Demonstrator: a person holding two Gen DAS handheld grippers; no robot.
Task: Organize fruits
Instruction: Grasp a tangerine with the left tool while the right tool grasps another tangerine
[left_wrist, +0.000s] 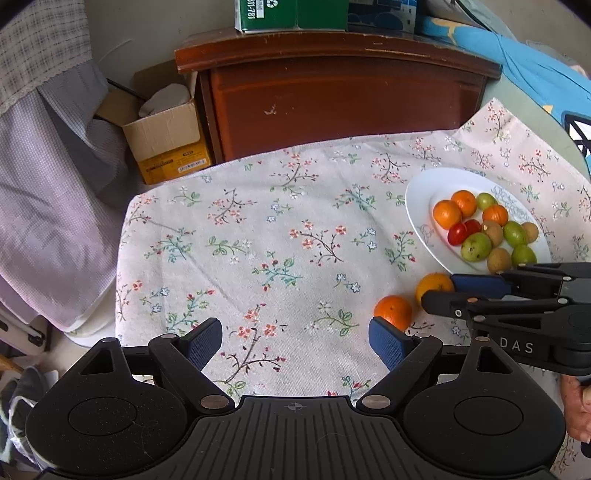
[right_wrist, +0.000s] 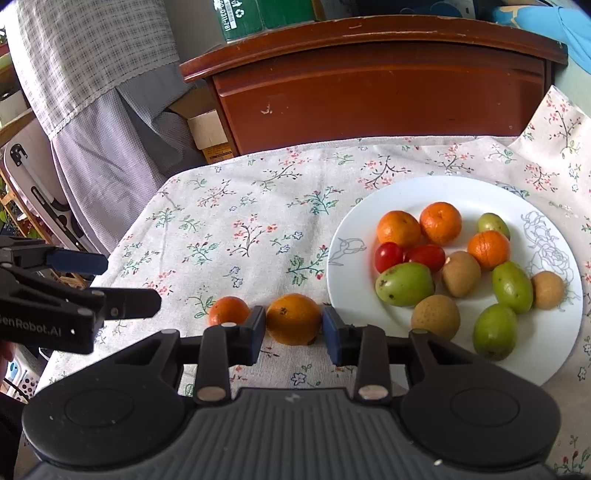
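A white plate (right_wrist: 461, 192) on the floral cloth holds oranges, two red tomatoes, green fruits and brown fruits; it also shows in the left wrist view (left_wrist: 417, 199). Two oranges lie on the cloth beside the plate. My right gripper (right_wrist: 293, 330) is open, its pads on either side of the larger orange (right_wrist: 293, 318), with small gaps showing. The smaller orange (right_wrist: 229, 310) lies just left of it. In the left wrist view my left gripper (left_wrist: 295, 341) is open and empty, its right pad near the smaller orange (left_wrist: 393, 312); the larger orange (left_wrist: 434, 286) sits between the right gripper's fingers (left_wrist: 476, 284).
A dark wooden cabinet (left_wrist: 340, 103) stands behind the table with green boxes on top. A cardboard box (left_wrist: 166, 144) and hanging grey fabric (left_wrist: 55, 206) are at the left. The left gripper (right_wrist: 103, 284) shows at the left in the right wrist view.
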